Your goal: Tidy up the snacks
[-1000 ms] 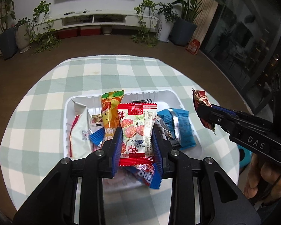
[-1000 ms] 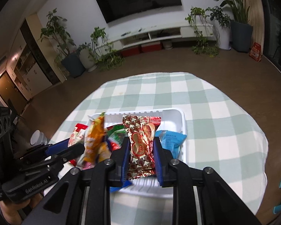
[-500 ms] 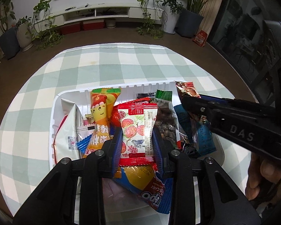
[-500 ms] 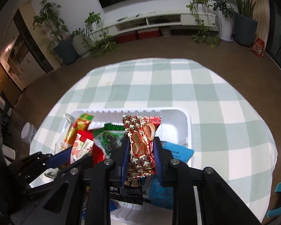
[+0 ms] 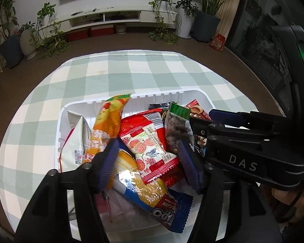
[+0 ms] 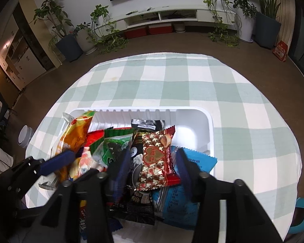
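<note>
Hovering over the white tray (image 5: 59, 133) on the checked tablecloth (image 5: 131, 70), left gripper (image 5: 150, 163) just spread wide around the loose strawberry packet (image 5: 150, 147) atop the snack heap, right gripper (image 6: 152, 167) likewise just parted around the unpinched heart-print packet (image 6: 156, 160).

Item: round desk (image 5: 143, 75), covered by a green-and-white checked cloth (image 6: 192, 85) that we see draped over its edge. Directly on the cloth we list one white plastic tray (image 6: 204, 121) with ribbed walls, set toward the near side and heaped with snack packets. We see the remaining cloth surface bare.
</note>
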Action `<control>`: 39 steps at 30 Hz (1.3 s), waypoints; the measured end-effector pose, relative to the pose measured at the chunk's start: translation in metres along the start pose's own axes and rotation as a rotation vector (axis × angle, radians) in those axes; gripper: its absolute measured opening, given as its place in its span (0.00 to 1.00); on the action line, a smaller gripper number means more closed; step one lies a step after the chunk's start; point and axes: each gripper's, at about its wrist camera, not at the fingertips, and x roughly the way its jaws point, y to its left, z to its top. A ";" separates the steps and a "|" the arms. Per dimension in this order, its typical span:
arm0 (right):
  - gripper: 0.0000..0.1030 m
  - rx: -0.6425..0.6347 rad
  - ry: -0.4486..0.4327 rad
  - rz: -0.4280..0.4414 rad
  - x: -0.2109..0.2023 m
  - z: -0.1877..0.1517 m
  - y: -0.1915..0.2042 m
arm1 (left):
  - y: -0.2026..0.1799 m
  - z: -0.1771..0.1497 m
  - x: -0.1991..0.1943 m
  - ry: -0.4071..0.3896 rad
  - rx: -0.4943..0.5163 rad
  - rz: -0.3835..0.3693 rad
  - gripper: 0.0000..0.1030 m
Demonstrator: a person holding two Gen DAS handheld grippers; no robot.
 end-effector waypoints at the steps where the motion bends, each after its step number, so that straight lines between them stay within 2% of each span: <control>1: 0.51 -0.001 -0.005 -0.001 -0.002 0.000 0.000 | -0.001 0.000 -0.002 -0.001 0.003 0.000 0.58; 5: 0.52 0.004 -0.015 0.003 -0.009 -0.001 0.000 | -0.006 0.000 -0.011 -0.016 0.021 0.009 0.59; 8: 0.57 0.006 -0.036 0.000 -0.021 -0.005 0.000 | -0.009 -0.003 -0.027 -0.035 0.026 0.023 0.69; 10: 0.68 0.016 -0.066 0.012 -0.037 -0.010 -0.002 | -0.010 -0.008 -0.043 -0.067 0.027 0.035 0.76; 12: 0.84 0.021 -0.109 0.028 -0.054 -0.017 -0.002 | -0.012 -0.018 -0.069 -0.126 0.030 0.059 0.81; 14: 0.90 0.009 -0.178 0.031 -0.075 -0.029 0.000 | -0.015 -0.032 -0.095 -0.201 0.034 0.062 0.96; 15: 0.95 0.000 -0.216 0.041 -0.088 -0.038 0.001 | -0.017 -0.043 -0.109 -0.246 0.040 0.071 1.00; 17: 1.00 0.007 -0.282 0.066 -0.108 -0.057 0.001 | -0.020 -0.064 -0.132 -0.314 0.047 0.057 1.00; 21: 1.00 0.019 -0.364 0.076 -0.135 -0.105 0.005 | -0.021 -0.112 -0.163 -0.348 -0.013 0.024 1.00; 24: 1.00 -0.001 -0.408 0.033 -0.147 -0.139 0.012 | -0.019 -0.149 -0.186 -0.389 -0.040 -0.003 1.00; 26: 1.00 -0.005 -0.459 -0.009 -0.155 -0.161 0.014 | -0.021 -0.169 -0.196 -0.387 -0.045 0.019 1.00; 28: 1.00 0.008 -0.469 -0.044 -0.156 -0.179 0.014 | -0.026 -0.190 -0.208 -0.391 -0.039 0.063 1.00; 30: 1.00 0.010 -0.451 -0.060 -0.155 -0.186 0.016 | -0.030 -0.203 -0.217 -0.395 -0.045 0.106 1.00; 33: 1.00 0.006 -0.497 -0.077 -0.167 -0.196 0.019 | -0.039 -0.217 -0.228 -0.401 -0.030 0.172 1.00; 36: 1.00 0.030 -0.489 -0.061 -0.169 -0.209 0.018 | -0.046 -0.223 -0.236 -0.401 -0.011 0.168 1.00; 39: 1.00 0.019 -0.485 -0.068 -0.172 -0.220 0.021 | -0.051 -0.219 -0.230 -0.375 0.007 0.195 1.00</control>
